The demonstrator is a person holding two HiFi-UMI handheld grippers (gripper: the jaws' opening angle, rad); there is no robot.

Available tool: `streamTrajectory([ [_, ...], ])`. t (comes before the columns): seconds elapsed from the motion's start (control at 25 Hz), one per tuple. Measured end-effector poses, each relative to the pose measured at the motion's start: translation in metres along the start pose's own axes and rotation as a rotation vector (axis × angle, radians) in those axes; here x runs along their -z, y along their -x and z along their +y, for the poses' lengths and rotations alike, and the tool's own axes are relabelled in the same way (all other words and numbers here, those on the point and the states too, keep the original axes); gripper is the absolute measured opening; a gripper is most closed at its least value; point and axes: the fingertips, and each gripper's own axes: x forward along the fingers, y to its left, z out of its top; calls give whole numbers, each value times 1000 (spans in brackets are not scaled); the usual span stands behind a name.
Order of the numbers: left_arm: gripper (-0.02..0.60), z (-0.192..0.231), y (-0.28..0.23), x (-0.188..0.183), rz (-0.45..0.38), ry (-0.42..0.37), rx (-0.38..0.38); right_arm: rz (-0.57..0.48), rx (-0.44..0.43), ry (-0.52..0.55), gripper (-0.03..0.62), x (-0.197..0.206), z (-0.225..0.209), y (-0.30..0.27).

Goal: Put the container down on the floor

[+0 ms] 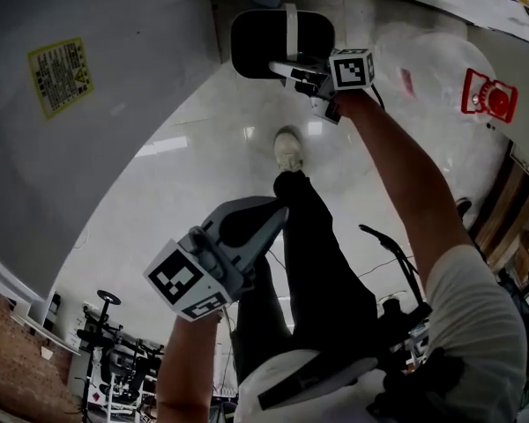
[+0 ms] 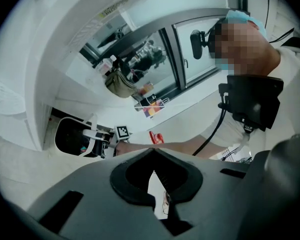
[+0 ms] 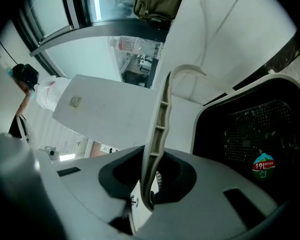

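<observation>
The container (image 1: 260, 42) is a black bin with a white rim and a thin white handle (image 1: 290, 25); it hangs over the pale floor at the top of the head view. My right gripper (image 1: 286, 67) is shut on that handle. In the right gripper view the handle (image 3: 160, 119) runs between the jaws of the right gripper (image 3: 150, 194), with the bin's dark inside (image 3: 250, 134) to the right. My left gripper (image 1: 269, 214) is lower, near the person's leg, shut with nothing in it. The left gripper view shows its own closed tips (image 2: 152, 154) and, beyond them, the bin (image 2: 70, 136).
A white panel with a yellow label (image 1: 60, 76) fills the left. The person's shoe (image 1: 287, 151) and dark trouser leg stand on the glossy floor (image 1: 203, 174) just below the bin. A red-and-white object (image 1: 488, 95) sits at the right edge.
</observation>
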Motion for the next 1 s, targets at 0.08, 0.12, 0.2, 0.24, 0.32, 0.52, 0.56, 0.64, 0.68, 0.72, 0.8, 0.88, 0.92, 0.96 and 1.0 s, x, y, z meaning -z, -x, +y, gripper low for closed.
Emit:
streamTrajectory([
  [0.08, 9, 1, -2, 1, 1, 1, 1, 2, -3, 0, 35, 1, -2, 0],
  [0.12, 10, 1, -3, 2, 2, 3, 2, 1, -2, 0, 35, 1, -3, 0],
  [0.2, 9, 0, -3, 2, 2, 3, 4, 0, 4, 4, 35, 2, -4, 1],
  [0.24, 11, 0, -3, 1, 2, 2, 5, 1, 5, 9, 35, 1, -4, 0],
  [0.32, 9, 0, -3, 1, 2, 1, 6, 3, 7, 19, 35, 1, -3, 0],
  [0.52, 9, 0, -4, 0, 2, 3, 14, -4, -8, 21, 37, -1, -1, 0],
  [0.56, 11, 1, -5, 1, 3, 4, 14, -5, -11, 21, 37, -1, -1, -1],
  [0.64, 10, 1, -5, 0, 4, 4, 14, -5, -11, 21, 40, -1, -1, -2],
  [0.68, 9, 0, -5, 0, 4, 4, 14, -4, -8, 19, 49, 0, -1, -1],
  [0.72, 11, 0, -6, -1, 3, 3, 15, -3, -6, 16, 61, 0, -1, -1],
  [0.8, 11, -1, -6, -1, 4, 2, 16, -5, -5, 8, 84, 0, -2, 1],
  [0.88, 9, -2, -6, -1, 3, 3, 17, -6, -3, 3, 123, 1, -3, 3],
  [0.92, 11, -2, -6, -1, 3, 3, 17, -5, 3, 3, 135, 1, -4, 4],
  [0.96, 9, -1, -6, -1, 3, 4, 18, -4, 10, 4, 146, 1, -5, 6],
  [1.0, 9, -1, -6, -1, 4, 4, 19, -5, 19, 4, 159, 1, -6, 8],
])
